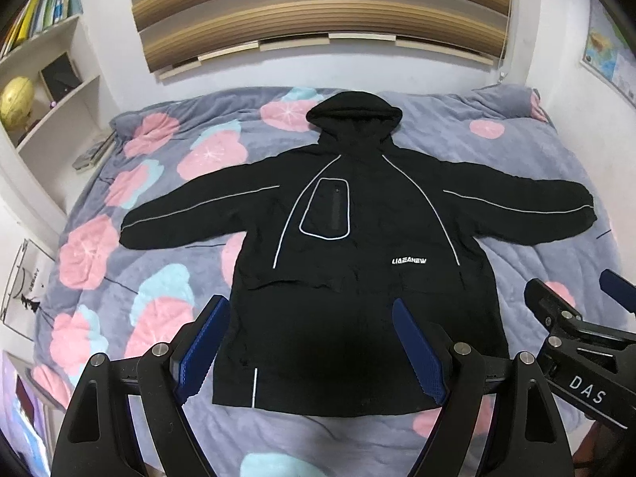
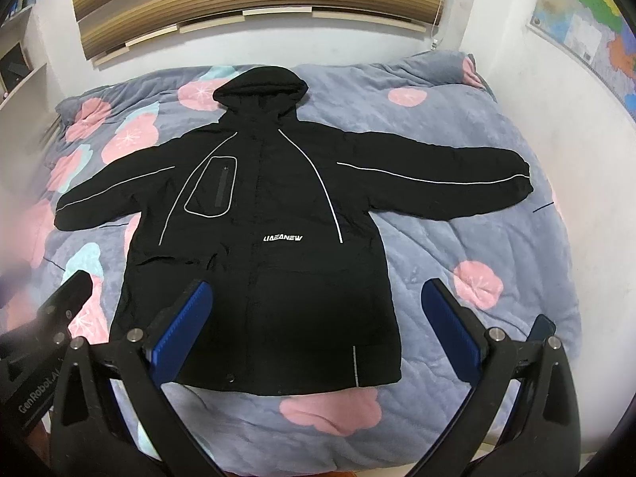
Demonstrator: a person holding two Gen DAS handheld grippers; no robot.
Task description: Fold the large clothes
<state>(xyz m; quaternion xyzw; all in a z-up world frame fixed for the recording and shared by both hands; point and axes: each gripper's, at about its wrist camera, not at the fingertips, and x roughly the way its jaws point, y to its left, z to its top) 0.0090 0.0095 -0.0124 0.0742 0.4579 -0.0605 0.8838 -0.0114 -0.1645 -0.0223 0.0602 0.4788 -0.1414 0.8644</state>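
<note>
Left wrist view, black jacket (image 1: pixel 357 258) flat on bed, beyond spread fingers (image 1: pixel 202 351) of both grippers

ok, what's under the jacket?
The black jacket lies spread flat on the grey floral quilt, which shows all around it. Whatever's beneath its body is covered.

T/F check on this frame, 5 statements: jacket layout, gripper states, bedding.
1. The black jacket lies spread flat with both sleeves out. True.
2. The left gripper is shut on the hem. False: it is open and holds nothing.
3. The right gripper is open. True.
4. The hood is folded down over the chest. False: it lies extended above the collar.
5. The quilt is plain white. False: grey with pink and light blue flowers.
</note>
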